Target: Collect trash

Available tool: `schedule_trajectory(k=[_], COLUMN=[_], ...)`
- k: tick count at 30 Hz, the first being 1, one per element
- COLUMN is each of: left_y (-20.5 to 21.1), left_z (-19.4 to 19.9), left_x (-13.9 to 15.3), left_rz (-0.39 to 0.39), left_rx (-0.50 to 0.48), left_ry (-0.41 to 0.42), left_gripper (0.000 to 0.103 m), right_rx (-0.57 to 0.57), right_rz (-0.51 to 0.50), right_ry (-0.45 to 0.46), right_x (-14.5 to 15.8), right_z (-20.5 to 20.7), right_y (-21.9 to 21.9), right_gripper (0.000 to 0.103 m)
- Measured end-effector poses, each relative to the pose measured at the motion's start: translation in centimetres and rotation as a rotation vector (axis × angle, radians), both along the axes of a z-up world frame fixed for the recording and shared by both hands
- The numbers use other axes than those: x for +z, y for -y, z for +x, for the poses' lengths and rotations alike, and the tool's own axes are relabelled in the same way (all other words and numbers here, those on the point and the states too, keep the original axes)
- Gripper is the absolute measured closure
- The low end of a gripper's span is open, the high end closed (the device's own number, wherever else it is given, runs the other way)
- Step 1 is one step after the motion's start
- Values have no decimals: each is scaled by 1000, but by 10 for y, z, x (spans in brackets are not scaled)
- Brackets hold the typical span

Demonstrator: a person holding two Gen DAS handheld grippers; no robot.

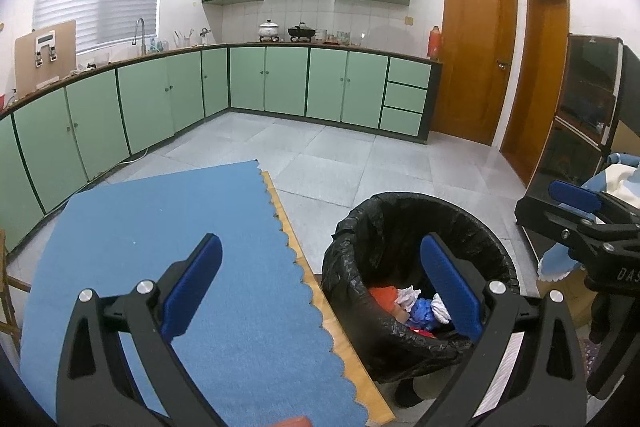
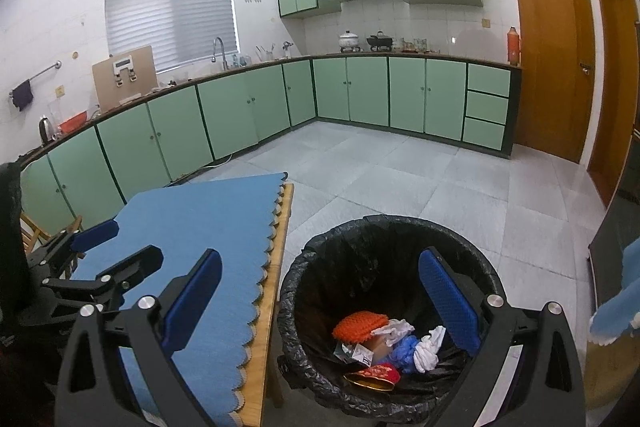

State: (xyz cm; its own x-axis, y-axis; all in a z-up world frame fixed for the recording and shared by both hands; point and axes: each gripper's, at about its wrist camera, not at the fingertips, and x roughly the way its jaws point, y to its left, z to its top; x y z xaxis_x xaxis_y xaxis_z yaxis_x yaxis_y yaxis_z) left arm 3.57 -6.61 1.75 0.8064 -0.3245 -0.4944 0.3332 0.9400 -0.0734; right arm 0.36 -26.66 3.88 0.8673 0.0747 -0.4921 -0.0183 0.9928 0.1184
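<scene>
With both the left gripper (image 1: 320, 287) and right gripper (image 2: 320, 301) held open and empty, the black-bagged round bin (image 2: 400, 227) could be knocked over by a careless swing.

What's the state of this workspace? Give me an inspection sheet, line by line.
Surface: wooden table under a blue mat; no trash seen on the visible part.
Job's things: bin with black liner beside the table, holding crumpled trash.
Clutter: nothing seen.
Grippers: left gripper open, empty; right gripper open, empty, above the bin.
Cables: nothing seen.
Surroundings: green cabinets, tiled floor, wooden door.
</scene>
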Motion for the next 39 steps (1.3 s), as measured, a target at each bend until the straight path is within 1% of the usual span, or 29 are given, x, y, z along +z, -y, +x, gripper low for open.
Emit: schedule_trajectory(k=[17,39], left_y=[-7,-10], left_z=[-8,-8], left_x=[6,11], left_rz=[-10,-9], left_rx=[14,22], left_ry=[20,26], left_gripper=[6,6], right_rx=[4,11], right_rz=[-33,-31], right_ry=[20,33], right_x=[3,3], right_z=[-4,-3], right_y=[-4,-3], right_gripper=[6,6])
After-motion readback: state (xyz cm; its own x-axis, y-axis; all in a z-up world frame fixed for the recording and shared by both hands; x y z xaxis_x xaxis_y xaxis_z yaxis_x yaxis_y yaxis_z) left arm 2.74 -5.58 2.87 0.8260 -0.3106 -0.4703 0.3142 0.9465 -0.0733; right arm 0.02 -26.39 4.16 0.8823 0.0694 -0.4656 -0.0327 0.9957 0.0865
